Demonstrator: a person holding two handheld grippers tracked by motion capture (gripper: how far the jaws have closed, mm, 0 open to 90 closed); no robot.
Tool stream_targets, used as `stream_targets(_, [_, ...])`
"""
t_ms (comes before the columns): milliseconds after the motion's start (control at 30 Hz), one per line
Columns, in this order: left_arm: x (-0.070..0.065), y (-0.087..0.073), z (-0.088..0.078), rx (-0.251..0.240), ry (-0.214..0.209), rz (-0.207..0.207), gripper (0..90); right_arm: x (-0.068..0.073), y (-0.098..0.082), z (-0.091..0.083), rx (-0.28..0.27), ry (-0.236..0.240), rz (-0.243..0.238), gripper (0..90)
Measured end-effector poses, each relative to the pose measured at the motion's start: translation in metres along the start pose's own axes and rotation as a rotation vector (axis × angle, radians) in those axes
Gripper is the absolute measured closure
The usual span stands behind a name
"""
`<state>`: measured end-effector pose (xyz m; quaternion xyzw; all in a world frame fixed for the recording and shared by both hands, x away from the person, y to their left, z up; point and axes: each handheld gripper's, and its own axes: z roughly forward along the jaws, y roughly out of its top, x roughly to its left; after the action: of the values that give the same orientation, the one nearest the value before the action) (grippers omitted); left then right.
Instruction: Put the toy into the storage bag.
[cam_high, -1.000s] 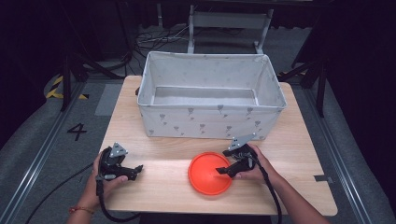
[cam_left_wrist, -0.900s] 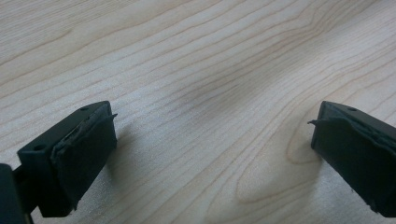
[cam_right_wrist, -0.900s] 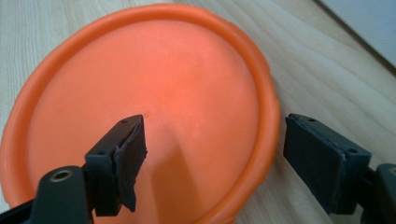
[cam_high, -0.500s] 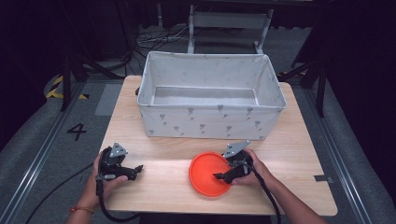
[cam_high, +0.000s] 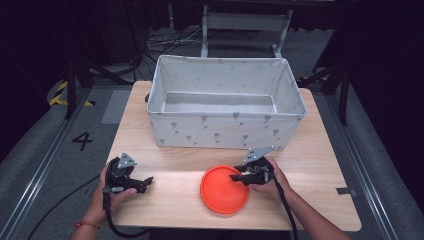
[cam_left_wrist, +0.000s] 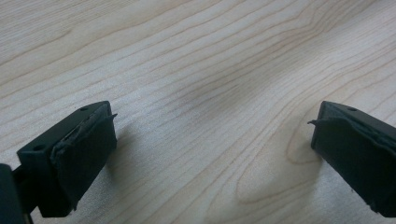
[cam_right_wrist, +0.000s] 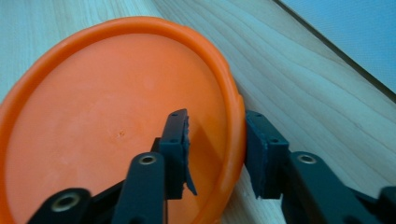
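Straddling the right rim of the orange plate (cam_right_wrist: 112, 135), the right tongs (cam_right_wrist: 217, 149) have just been closing, 1 jaw inside the dish and 1 outside touching the rim; the inner pad looks short of contact, so the pinch seems unfinished. Left tongs (cam_left_wrist: 210, 154) rest spread over bare surface (cam_left_wrist: 196, 56), holding nothing. Plate lies flat near the front edge, just before the fabric bin (cam_high: 225, 132). Lifting and, likely, placing it in the bin remain.
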<state>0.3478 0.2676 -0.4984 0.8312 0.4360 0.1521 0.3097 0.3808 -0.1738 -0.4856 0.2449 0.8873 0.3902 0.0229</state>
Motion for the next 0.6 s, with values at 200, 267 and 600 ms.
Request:
stream_targets(200, [0.0, 0.0, 0.0, 0.0, 0.0, 0.0, 0.4, 0.0, 0.005, -0.023, -0.068, 0.054, -0.022, 78.0])
stream_targets(267, [0.0, 0.0, 0.0, 0.0, 0.0, 0.0, 0.4, 0.004, 0.008, -0.033, -0.085, 0.063, -0.05, 80.1])
stream_targets(600, [0.0, 0.0, 0.0, 0.0, 0.0, 0.0, 0.4, 0.024, 0.016, -0.08, -0.092, -0.004, -0.215, 82.5])
